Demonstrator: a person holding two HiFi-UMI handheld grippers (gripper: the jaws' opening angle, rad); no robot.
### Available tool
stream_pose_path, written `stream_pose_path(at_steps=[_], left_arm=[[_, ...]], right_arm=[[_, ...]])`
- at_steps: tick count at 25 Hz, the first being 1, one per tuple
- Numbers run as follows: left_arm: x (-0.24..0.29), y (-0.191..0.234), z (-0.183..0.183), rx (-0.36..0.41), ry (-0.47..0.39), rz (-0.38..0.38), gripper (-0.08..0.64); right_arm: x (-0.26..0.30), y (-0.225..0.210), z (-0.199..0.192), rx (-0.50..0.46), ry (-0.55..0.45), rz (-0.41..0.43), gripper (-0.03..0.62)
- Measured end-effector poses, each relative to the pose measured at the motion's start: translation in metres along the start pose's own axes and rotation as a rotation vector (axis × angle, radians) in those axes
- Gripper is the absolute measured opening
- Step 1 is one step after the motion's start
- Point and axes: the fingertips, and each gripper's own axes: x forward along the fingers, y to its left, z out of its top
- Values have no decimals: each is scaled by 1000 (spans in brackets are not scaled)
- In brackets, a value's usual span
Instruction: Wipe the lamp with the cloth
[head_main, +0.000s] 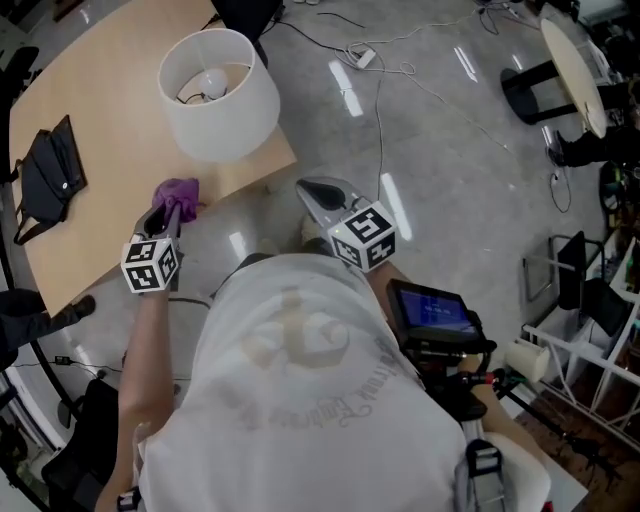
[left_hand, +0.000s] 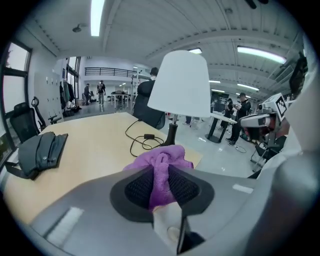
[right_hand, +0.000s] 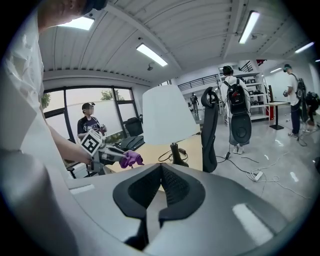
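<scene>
Left claw (head_main: 170, 212): clamped on the bunched purple microfibre cloth (left_hand: 159, 161), with the loose bulk leading as a wiping face.
Cloth: over the pale wooden table (head_main: 110, 130) edge, near the white drum-shade lamp (head_main: 220, 95), not touching it.
Right claw (right_hand: 161, 169): closed, empty, held clear of the lamp.

Open lab hall: desks (head_main: 100, 110), strip lights (left_hand: 95, 17), floor cables (head_main: 380, 110).

One lamp (head_main: 218, 95), one cloth (head_main: 183, 187), one bag (head_main: 50, 180), two tools, left tool (head_main: 168, 214), right tool (head_main: 311, 189)
</scene>
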Motion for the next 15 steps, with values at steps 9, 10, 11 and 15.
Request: stream_pose_path(at_steps=[9,10,11,15], left_arm=[[-45,-27,31,-66,-196,-15,86],[-47,-33,33,-72,-213,-24,86],[-48,-39,36,-73,-227,-34,86],[-58,-42,52,-33,-268,-56,86]], right_arm=[[11,23,0,-116,42,65,12],[9,22,-1,-115,43,65,12],[7,21,-2,-112,42,61,12],[10,27,-7,-90,36,44,12]])
